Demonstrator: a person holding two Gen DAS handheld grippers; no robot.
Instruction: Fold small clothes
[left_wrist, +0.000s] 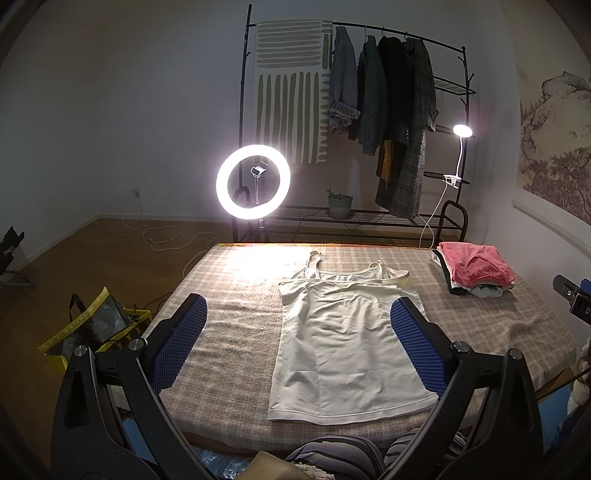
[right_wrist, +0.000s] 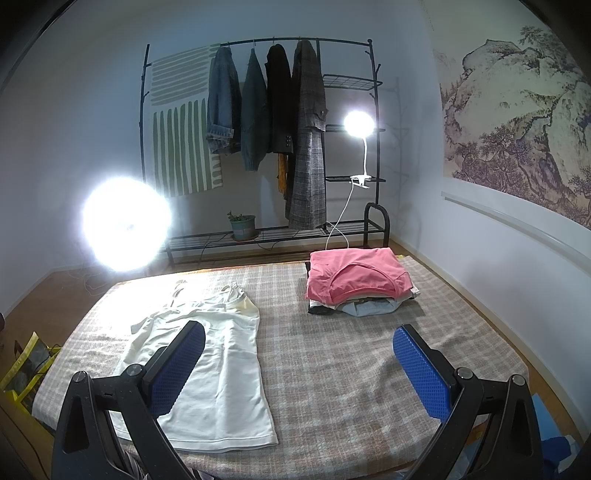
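A white strappy camisole (left_wrist: 343, 339) lies flat on the checked table cover (left_wrist: 236, 295), straps away from me, hem near the front edge. It also shows in the right wrist view (right_wrist: 221, 358), at the left. My left gripper (left_wrist: 297, 310) is open and empty, held above the near part of the table with the camisole between its blue pads. My right gripper (right_wrist: 299, 334) is open and empty, above the table's near right part, its left finger (right_wrist: 177, 365) over the camisole's side. A stack of folded clothes with a pink top (right_wrist: 354, 280) uppermost sits at the far right (left_wrist: 476, 267).
A lit ring light (left_wrist: 253, 181) stands behind the table's far edge. A clothes rack (right_wrist: 266, 129) with hanging jackets and a clip lamp (right_wrist: 358, 123) stands by the back wall. A yellow-edged bag (left_wrist: 92, 325) sits on the floor to the left.
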